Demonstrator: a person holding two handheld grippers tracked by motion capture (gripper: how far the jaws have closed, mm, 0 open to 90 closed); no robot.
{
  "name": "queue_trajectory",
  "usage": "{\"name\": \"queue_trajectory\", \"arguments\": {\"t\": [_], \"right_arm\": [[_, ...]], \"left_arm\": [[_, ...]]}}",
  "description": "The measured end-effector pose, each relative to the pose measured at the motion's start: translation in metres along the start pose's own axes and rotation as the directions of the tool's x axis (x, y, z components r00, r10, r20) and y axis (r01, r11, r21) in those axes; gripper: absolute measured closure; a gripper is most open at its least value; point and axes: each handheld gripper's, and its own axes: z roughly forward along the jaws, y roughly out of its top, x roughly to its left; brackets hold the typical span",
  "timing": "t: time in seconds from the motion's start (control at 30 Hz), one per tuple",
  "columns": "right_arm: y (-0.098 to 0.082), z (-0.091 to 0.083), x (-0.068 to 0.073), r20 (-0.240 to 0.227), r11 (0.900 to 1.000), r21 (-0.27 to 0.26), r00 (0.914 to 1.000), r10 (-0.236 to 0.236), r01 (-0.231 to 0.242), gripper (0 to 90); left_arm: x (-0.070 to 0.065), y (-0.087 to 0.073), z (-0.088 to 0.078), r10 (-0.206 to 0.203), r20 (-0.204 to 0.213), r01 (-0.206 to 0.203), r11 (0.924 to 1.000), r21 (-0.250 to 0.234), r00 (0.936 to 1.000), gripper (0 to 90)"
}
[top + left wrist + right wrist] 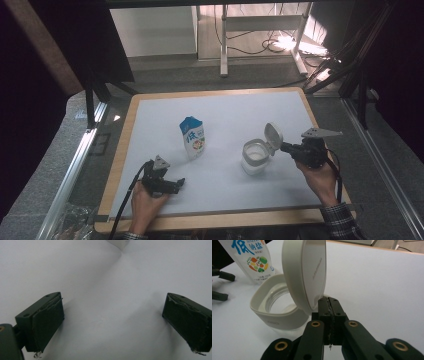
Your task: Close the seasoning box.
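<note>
A white mat edged in pale wood covers the table, with grey floor and a desk frame behind it. The landmark is the white container, a squat jar standing right of the mat's middle, its hinged lid flipped up and standing nearly upright on the side facing the right gripper.

Left of the container, and a little farther back on the mat, stands a blue-and-white pouch printed with vegetables, upright and well apart from it.

The right gripper is just to the right of the container, held level in the person's right hand. In the right gripper view its jaws are pressed together with nothing between them, and their tips sit right at the lower edge of the raised lid; whether they touch it I cannot tell.

The left gripper lies low on the mat, well to the left of the container and nearer the person. Its jaws stand wide apart over bare mat, holding nothing.
</note>
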Motion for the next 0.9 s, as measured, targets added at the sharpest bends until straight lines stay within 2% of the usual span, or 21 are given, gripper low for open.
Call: {"name": "queue_trajectory", "arguments": {"t": [0.2, 0.5, 0.7, 0.9], "right_arm": [[0.008, 0.001, 0.003, -0.020, 1.000, -0.011, 0.9998, -0.002, 0.001, 89.4], [0.013, 0.003, 0.011, -0.037, 1.000, -0.010, 0.9989, -0.030, 0.029, 89.3], [0.011, -0.003, 0.008, -0.013, 0.999, -0.020, 0.9992, -0.037, 0.036, 88.1], [0.002, -0.004, 0.004, 0.027, 0.999, -0.009, 0.9983, -0.051, 0.052, 84.2]], "left_arm": [[0.000, 0.000, 0.000, -0.004, 0.000, 0.004, 1.0000, -0.003, 1.0000, 3.6], [0.000, 0.000, 0.000, 0.000, -0.001, 0.000, 1.0000, -0.003, 1.0000, 3.6], [0.000, 0.000, 0.000, -0.003, -0.001, 0.003, 1.0000, -0.003, 1.0000, 3.6], [0.000, 0.000, 0.000, -0.002, -0.001, 0.002, 1.0000, -0.003, 1.0000, 3.6]]}}
